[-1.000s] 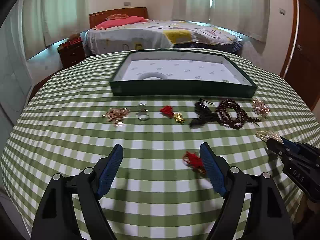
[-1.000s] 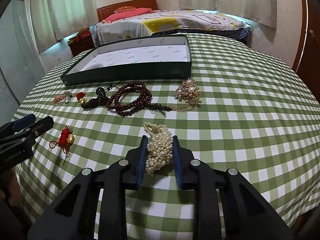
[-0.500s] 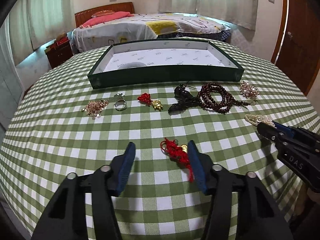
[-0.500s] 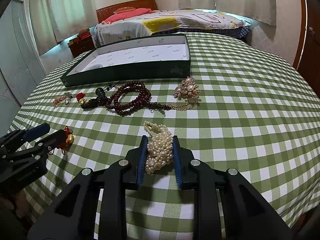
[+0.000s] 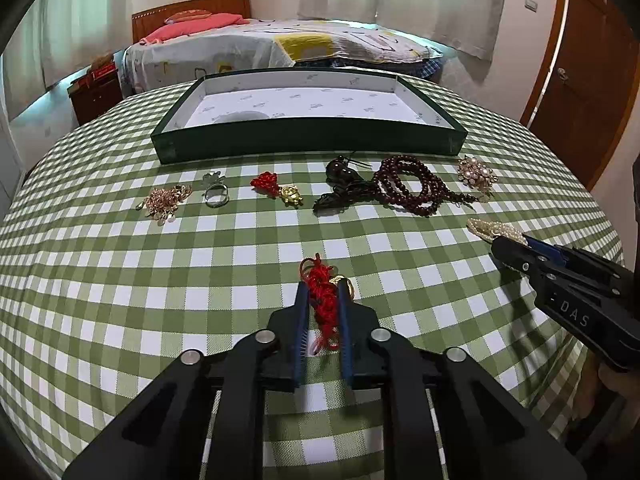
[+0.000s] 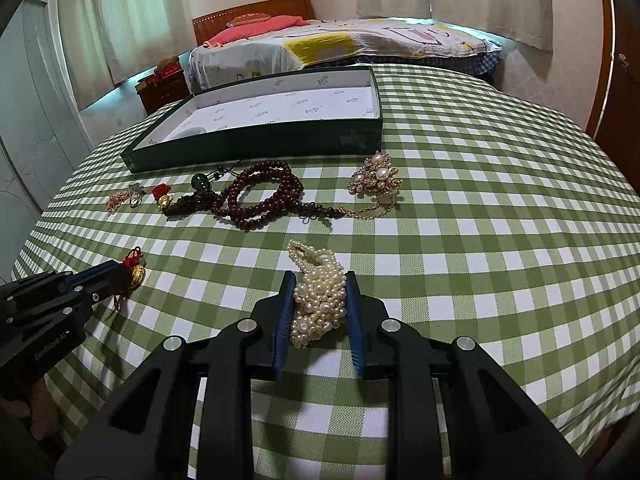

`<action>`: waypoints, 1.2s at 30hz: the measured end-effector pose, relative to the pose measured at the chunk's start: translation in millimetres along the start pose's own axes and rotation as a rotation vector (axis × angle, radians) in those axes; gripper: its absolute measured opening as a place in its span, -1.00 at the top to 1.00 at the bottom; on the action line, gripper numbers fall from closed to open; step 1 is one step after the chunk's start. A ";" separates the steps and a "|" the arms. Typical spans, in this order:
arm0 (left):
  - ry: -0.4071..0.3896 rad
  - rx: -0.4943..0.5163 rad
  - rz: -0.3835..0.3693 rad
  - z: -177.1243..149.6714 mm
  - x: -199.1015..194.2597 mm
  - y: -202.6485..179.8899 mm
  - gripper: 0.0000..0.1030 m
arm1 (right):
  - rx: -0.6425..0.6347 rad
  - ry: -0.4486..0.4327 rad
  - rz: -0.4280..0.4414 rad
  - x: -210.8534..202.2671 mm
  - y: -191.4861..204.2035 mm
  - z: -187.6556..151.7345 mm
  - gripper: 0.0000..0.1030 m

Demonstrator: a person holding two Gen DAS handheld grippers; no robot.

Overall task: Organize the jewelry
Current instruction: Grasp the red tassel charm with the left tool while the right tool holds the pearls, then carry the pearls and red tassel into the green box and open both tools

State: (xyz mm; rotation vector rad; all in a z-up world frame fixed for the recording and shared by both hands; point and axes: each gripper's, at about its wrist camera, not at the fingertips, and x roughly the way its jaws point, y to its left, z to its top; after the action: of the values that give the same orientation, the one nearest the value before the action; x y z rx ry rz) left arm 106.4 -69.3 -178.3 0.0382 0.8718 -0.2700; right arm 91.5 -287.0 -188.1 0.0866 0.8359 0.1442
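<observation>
My left gripper (image 5: 322, 288) is shut on a red knotted charm (image 5: 320, 276) with a gold bead, which lies on the green checked tablecloth (image 5: 120, 280). In the right wrist view the same left gripper (image 6: 120, 276) shows at the left edge with the charm (image 6: 136, 266) at its tips. My right gripper (image 6: 320, 278) is shut on a bunched pearl bracelet (image 6: 320, 300), also resting on the cloth. The dark green box (image 5: 308, 140) with a white lining stands open at the far side, a white bangle (image 5: 240, 116) inside it.
A row of jewelry lies before the box: rose-gold earrings (image 5: 164, 200), a ring (image 5: 216, 194), a red and gold charm (image 5: 276, 188), a black corded pendant (image 5: 340, 188), dark red beads (image 5: 412, 188), a pearl brooch (image 5: 476, 174). A bed stands beyond the table.
My left gripper shifted slightly so the red charm sits between its fingers, and its jaws went from wide open to shut on it. The right gripper kept still on the pearls.
</observation>
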 end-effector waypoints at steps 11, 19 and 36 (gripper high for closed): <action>-0.041 0.001 0.015 4.3 -8.4 2.5 0.82 | -0.001 -0.019 0.001 -4.3 1.2 0.5 0.54; -0.089 -0.012 0.024 14.9 -19.6 8.8 0.82 | -0.004 -0.056 0.006 -14.6 5.8 4.7 0.54; -0.158 -0.010 0.014 37.2 -32.1 8.9 0.82 | -0.017 -0.127 0.024 -37.0 16.0 24.9 0.54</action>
State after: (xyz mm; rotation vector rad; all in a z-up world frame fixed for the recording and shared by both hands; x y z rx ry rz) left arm 116.9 -59.0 -130.5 0.0134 0.7156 -0.2526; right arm 84.1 -277.7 -142.2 0.0891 0.7070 0.1671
